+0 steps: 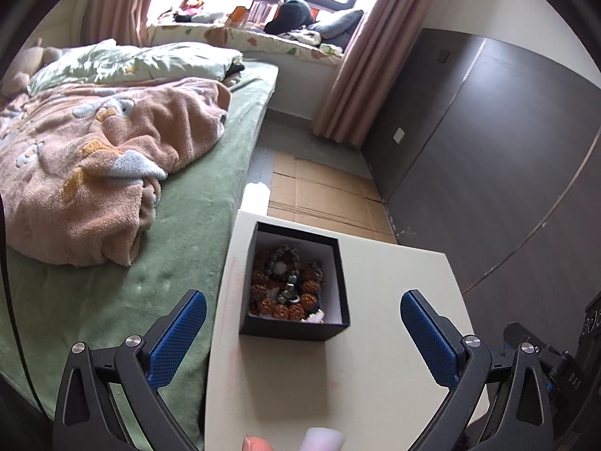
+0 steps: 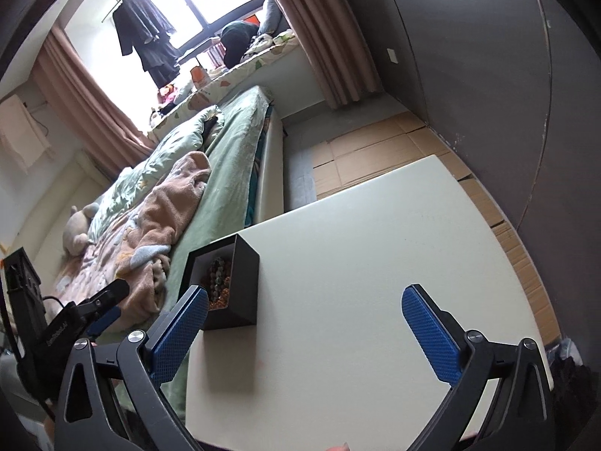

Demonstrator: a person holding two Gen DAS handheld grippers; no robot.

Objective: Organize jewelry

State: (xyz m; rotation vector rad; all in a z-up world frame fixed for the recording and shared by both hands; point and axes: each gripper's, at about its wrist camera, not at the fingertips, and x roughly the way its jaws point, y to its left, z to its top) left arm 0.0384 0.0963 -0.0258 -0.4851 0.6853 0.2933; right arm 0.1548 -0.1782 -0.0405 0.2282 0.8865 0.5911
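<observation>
A matt black cardboard box (image 1: 296, 329) with a pale paper lining holds rough, knobbly brown seed beads (image 1: 287, 293). It sits on a smooth, matt cream tabletop (image 1: 394, 300). The left gripper (image 1: 303, 332) has textured blue rubbery pads (image 1: 180, 334) on black plastic arms with shiny metal bolts. A fluffy peach fleece blanket (image 1: 112, 173) lies on a green plush bedsheet (image 1: 195, 203).

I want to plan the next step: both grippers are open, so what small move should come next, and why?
Probably lower the left gripper toward the box. It is open, holds nothing, and faces the beads piled inside. The right gripper stands off to the box's side.
</observation>
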